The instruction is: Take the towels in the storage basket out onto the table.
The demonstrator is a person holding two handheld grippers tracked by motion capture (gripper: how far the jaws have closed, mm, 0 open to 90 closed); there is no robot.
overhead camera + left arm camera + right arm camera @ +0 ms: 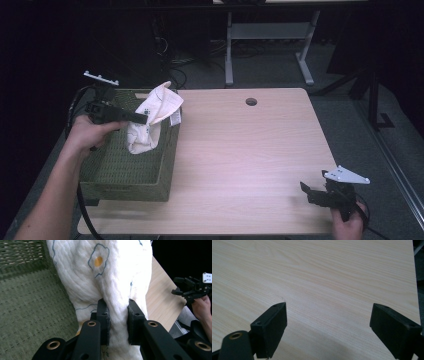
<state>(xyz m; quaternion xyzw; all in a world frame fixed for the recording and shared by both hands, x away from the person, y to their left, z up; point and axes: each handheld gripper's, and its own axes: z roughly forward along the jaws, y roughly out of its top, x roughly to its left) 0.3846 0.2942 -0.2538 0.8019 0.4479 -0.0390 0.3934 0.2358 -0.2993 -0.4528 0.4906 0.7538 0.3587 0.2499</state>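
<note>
Left gripper [142, 117] clamps white cloth [150, 120]; cloth hangs lengthwise down into green basket [125, 185] at table's left. Right gripper [307, 192], jaws wide apart and empty, sits far right, near edge.

Cloth [150, 117] above basket [125, 187], table's [250, 150] left.

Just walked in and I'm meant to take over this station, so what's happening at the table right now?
A person is working with a hand-held gripper in each hand. The left hand-held gripper is clamped on a white cloth printed with small fried eggs and holds it up over the green woven basket at the left end of the wooden table; the cloth's lower end hangs down into the basket. The right hand-held gripper sits open and empty over the bare tabletop near the right front corner.
</note>
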